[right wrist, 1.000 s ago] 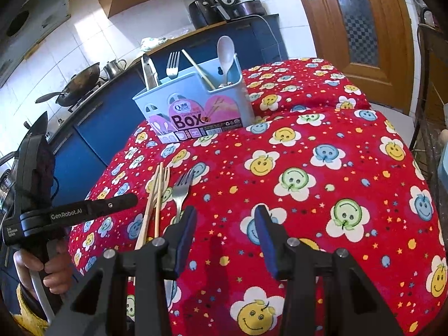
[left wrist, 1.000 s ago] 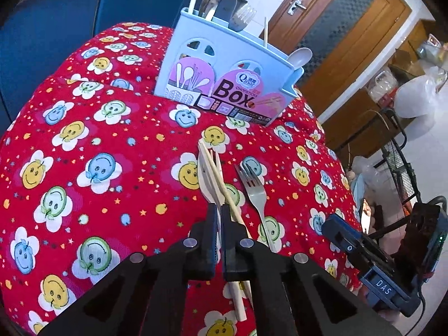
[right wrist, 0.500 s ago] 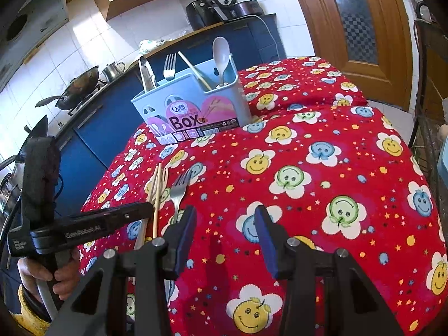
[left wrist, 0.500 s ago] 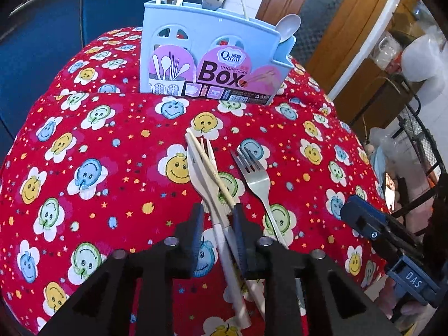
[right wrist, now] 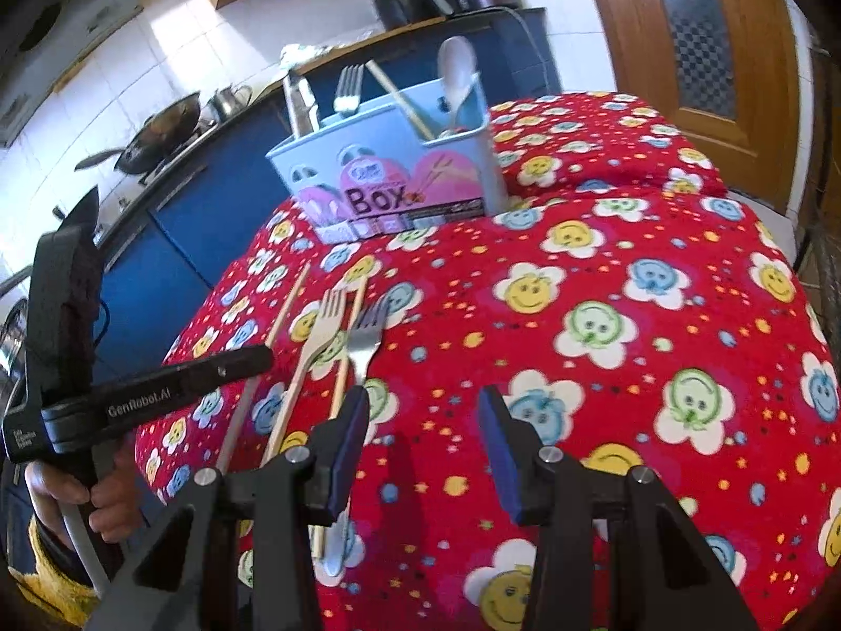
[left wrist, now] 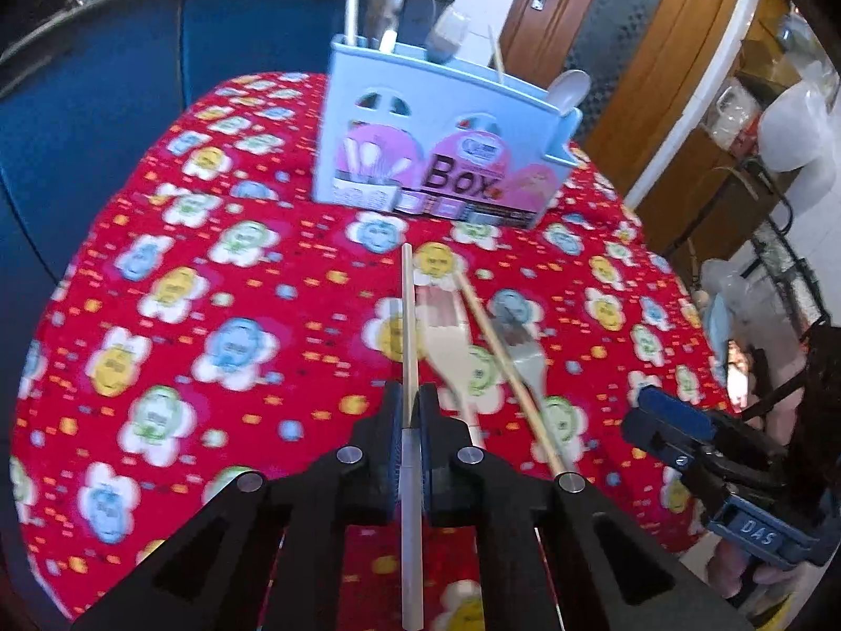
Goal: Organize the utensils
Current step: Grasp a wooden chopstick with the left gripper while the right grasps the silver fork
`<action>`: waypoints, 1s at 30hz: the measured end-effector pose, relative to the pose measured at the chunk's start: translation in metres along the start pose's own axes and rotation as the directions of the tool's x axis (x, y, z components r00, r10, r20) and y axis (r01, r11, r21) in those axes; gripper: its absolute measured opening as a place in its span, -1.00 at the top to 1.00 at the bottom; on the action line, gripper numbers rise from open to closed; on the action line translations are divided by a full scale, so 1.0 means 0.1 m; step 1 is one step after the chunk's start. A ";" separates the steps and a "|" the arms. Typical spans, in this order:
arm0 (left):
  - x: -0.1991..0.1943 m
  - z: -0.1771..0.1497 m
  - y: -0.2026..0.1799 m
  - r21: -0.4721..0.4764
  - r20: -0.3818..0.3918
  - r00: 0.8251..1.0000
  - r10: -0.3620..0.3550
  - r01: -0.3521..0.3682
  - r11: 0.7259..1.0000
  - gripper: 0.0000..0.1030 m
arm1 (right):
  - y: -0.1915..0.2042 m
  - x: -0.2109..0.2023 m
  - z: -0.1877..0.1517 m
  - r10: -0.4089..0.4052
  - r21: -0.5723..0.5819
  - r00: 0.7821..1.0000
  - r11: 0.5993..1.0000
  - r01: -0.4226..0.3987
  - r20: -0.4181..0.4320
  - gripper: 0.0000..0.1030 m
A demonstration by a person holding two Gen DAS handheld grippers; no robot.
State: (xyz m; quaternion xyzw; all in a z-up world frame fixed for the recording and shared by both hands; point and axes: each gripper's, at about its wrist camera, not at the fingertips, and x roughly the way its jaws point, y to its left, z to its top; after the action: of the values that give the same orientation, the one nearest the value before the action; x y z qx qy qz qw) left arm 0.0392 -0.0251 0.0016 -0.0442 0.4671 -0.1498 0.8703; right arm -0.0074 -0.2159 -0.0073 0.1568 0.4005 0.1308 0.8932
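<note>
One pale chopstick [left wrist: 409,326] is clamped between the closed fingers of the left gripper [left wrist: 409,410] at lower centre of the left wrist view, its tip pointing up the frame toward the holder, its shaft running back between the fingers. Just right of it on the red smiley-print cloth [left wrist: 210,284] lie a second chopstick [left wrist: 504,363], a wooden fork [left wrist: 452,352] and a metal fork [left wrist: 525,357], close together and partly overlapping. At upper centre stands a light blue utensil box [left wrist: 436,158] marked "Box", already holding a spoon [left wrist: 570,87], a fork and other pieces. The right gripper [right wrist: 420,410], at lower centre of its own view, hangs with fingers spread apart, empty, its left finger directly over the metal fork's handle. Blue cabinets [left wrist: 105,105] fill the upper left; a wooden door [left wrist: 604,26] the upper right.
</note>
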 end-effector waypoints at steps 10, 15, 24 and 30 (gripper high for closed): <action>0.05 -0.01 0.22 0.037 -0.043 0.996 0.075 -0.074 0.997 0.88 | 0.24 0.28 0.14 -0.013 -0.097 0.990 0.995 -0.001 -0.138 0.21; 0.15 -0.02 0.26 0.035 -0.071 0.995 0.071 -0.069 0.997 0.88 | 0.31 0.45 0.22 -0.032 -0.132 0.981 0.991 0.006 -0.190 0.29; 0.20 0.07 0.25 0.077 -0.107 0.992 0.062 -0.054 0.996 0.87 | 0.28 0.66 0.43 0.041 -0.081 0.970 0.995 -0.062 -0.238 0.43; 0.29 0.21 0.24 0.085 -0.181 0.982 0.060 -0.045 0.995 0.86 | 0.25 0.75 0.53 0.079 -0.037 0.959 0.995 -0.092 -0.272 0.58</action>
State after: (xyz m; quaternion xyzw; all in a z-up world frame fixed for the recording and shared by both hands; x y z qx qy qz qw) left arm 0.0767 -0.0123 -0.0147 0.0172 0.5398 -0.1487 0.8284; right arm 0.0780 -0.1755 -0.0147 0.1327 0.5080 0.1994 0.8274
